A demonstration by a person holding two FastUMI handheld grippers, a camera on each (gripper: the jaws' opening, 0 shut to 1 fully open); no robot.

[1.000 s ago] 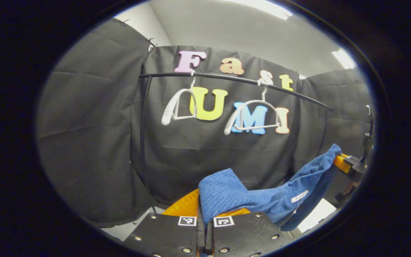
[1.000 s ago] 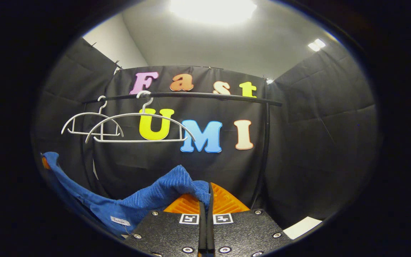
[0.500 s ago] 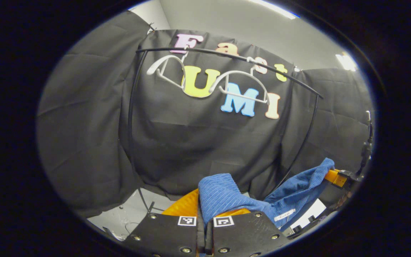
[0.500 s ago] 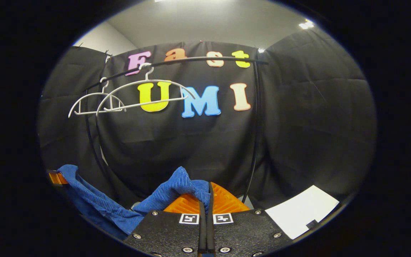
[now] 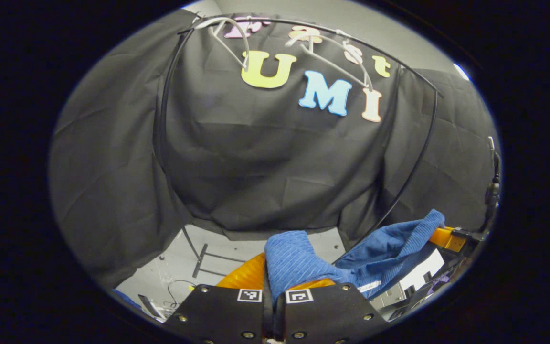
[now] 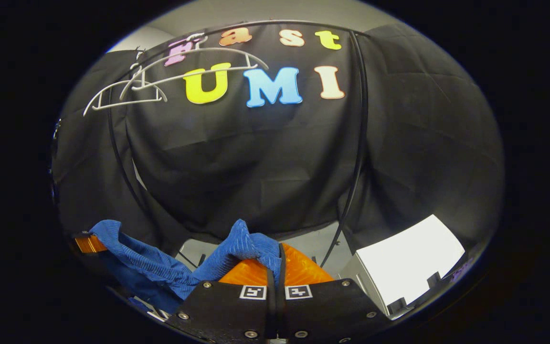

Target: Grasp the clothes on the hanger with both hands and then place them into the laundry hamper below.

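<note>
A blue ribbed garment hangs stretched in the air between both grippers, free of the hangers. In the left gripper view, my left gripper is shut on one end of it. The cloth runs off to the right, where the right gripper holds the other end. In the right gripper view, my right gripper is shut on the garment, which sags left toward the left gripper. A white box with cut-out grips, likely the hamper, stands low at the right.
Two bare white hangers hang on the black rail high above. The rack's black side poles run down to a foot on the grey floor. Black cloth walls close in the booth.
Both grippers have come down with the garment still held. The rail and hangers have slid up in both views, and the floor and white box have come into sight.
</note>
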